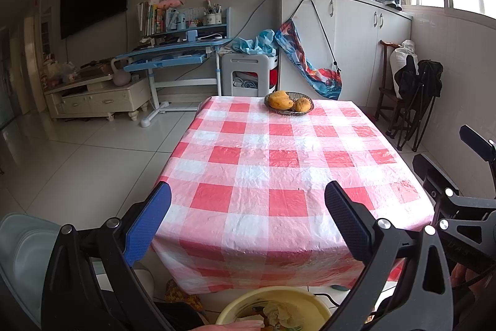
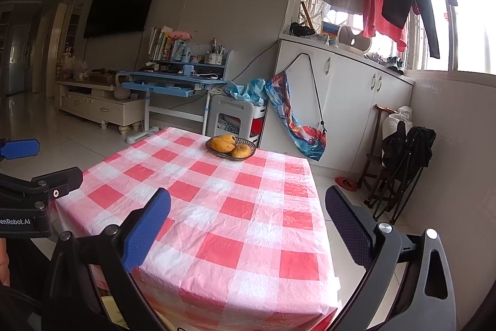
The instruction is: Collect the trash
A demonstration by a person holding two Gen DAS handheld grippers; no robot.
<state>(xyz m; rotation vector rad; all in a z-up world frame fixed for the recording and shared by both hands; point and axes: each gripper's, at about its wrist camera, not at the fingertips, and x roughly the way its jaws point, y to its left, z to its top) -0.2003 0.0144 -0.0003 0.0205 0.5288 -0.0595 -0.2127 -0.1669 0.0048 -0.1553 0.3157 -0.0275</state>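
Fingers of left hand-held gripper (image 1: 248,219) and right hand-held gripper (image 2: 248,222) spread wide, empty, above checked tablecloth (image 1: 279,151).

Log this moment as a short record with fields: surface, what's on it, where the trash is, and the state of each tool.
surface: table with a red-and-white checked cloth
on it: basket of yellow fruit at the far end; nothing else on the cloth
trash: scraps in a yellow basin below the near edge
left tool: open, holding nothing
right tool: open, holding nothing
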